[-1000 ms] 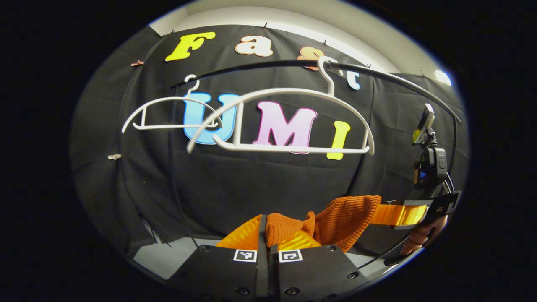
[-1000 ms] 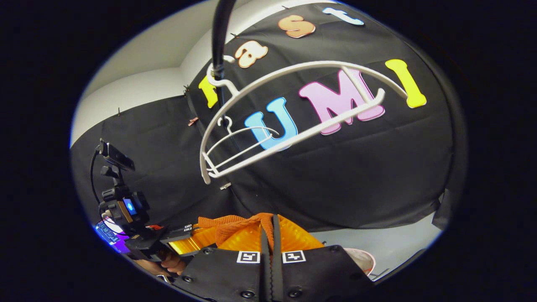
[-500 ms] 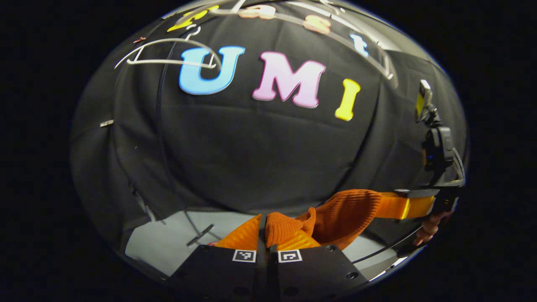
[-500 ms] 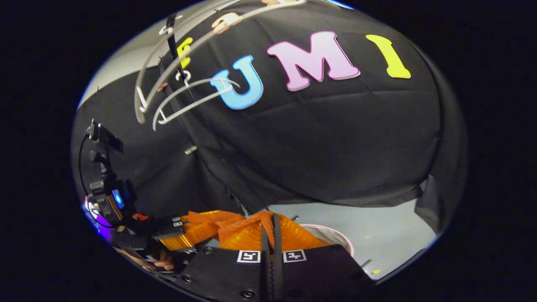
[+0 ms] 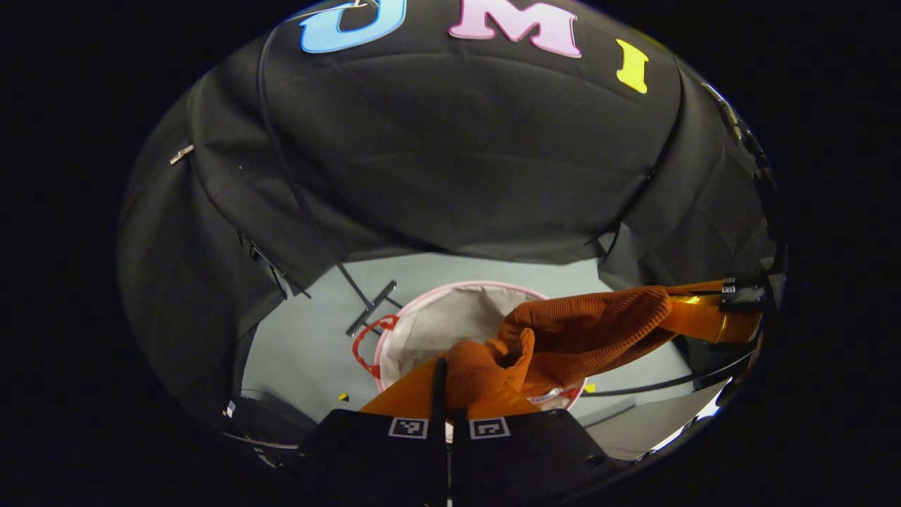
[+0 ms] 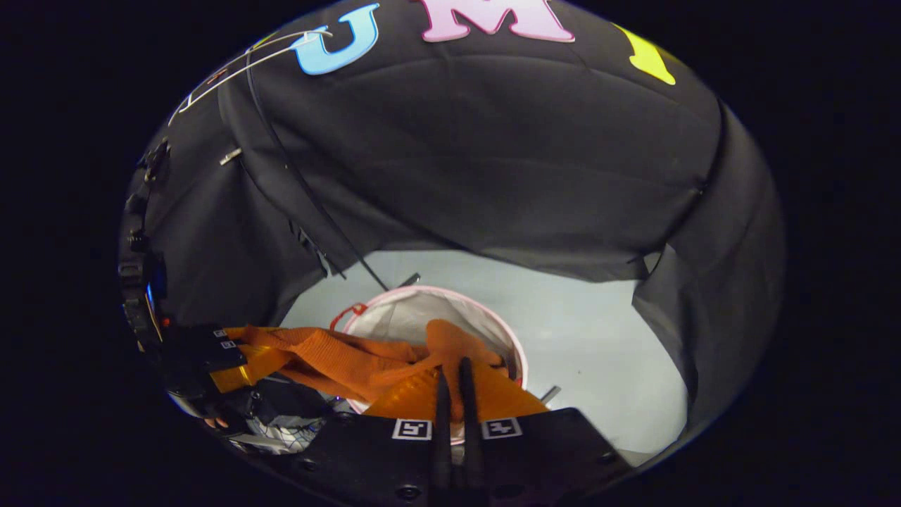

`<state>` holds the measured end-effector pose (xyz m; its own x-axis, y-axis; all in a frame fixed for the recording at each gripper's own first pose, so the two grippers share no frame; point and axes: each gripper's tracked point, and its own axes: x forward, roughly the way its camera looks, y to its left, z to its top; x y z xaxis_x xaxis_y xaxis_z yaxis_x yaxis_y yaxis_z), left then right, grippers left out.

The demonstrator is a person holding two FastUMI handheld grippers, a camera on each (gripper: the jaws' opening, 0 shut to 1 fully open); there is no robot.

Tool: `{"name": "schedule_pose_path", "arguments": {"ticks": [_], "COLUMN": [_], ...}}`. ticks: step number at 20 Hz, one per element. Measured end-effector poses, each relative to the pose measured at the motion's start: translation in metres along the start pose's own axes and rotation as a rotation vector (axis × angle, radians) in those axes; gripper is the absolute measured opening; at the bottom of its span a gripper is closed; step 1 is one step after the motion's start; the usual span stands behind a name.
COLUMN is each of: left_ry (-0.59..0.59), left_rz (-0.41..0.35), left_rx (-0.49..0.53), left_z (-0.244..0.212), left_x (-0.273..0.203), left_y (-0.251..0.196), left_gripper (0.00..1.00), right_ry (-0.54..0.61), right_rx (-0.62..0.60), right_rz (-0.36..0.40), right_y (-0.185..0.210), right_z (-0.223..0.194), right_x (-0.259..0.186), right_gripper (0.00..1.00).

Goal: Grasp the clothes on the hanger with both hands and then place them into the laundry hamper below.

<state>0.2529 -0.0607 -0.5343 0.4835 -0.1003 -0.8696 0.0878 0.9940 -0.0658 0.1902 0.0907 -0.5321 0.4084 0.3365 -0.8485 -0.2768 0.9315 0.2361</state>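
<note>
Orange sweater point(image 5: 584, 327) is strung between the 2 grippers, hanging right over the laundry hamper point(image 5: 429, 320) on the grey floor point(image 5: 310, 345). In the left gripper view, the left gripper point(image 5: 445, 373) has its jaws closed down on a bunched bit of the knit, and the rest of the fabric stretches off to the right where the other gripper has the far end. In the right gripper view, the right gripper point(image 6: 454, 373) is also pinched tight on a fold of the sweater point(image 6: 352, 359), which runs left to the other gripper. The hamper point(image 6: 493, 324) is round with a pink rim, a pale lining and a red handle point(image 5: 362, 345), sitting directly under the cloth. A white hanger point(image 6: 246, 63) hangs up top by the black wall point(image 6: 493, 155).
</note>
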Motion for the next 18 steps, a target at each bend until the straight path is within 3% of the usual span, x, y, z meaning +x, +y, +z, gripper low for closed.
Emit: {"name": "schedule_pose_path", "arguments": {"ticks": [1, 2, 3, 5, 7, 12, 18], "left_ry": [0.016, 0.028, 0.035, 0.037, 0.055, 0.075, 0.094], "left_rz": [0.003, 0.0, 0.01, 0.05, 0.077, 0.073, 0.026], "left_rx": [0.001, -0.004, -0.006, 0.014, 0.061, 0.065, -0.006], "left_z": [-0.008, -0.01, -0.011, -0.011, -0.015, -0.021, -0.018], "left_x": [0.004, 0.005, 0.009, 0.011, 0.012, 0.011, 0.008], "left_y": [0.0, 0.001, 0.003, 0.013, 0.017, 0.015, 0.008], "left_gripper": [0.1, 0.22, 0.24, 0.5, 0.77, 0.98, 0.97], "right_ry": [0.015, 0.038, 0.056, 0.069, 0.082, 0.088, 0.081], "right_rx": [0.003, 0.0, 0.002, 0.019, 0.024, 0.025, 0.028], "right_rz": [-0.01, -0.045, -0.075, -0.123, -0.154, -0.126, -0.089], "right_y": [-0.002, -0.009, -0.016, -0.021, -0.025, -0.014, -0.009], "right_z": [-0.003, -0.009, -0.013, -0.014, -0.017, -0.016, -0.021], "right_x": [0.001, 0.007, 0.007, 0.009, 0.012, 0.014, 0.016], "right_gripper": [0.04, 0.26, 0.49, 0.93, 0.91, 0.99, 0.99]}}
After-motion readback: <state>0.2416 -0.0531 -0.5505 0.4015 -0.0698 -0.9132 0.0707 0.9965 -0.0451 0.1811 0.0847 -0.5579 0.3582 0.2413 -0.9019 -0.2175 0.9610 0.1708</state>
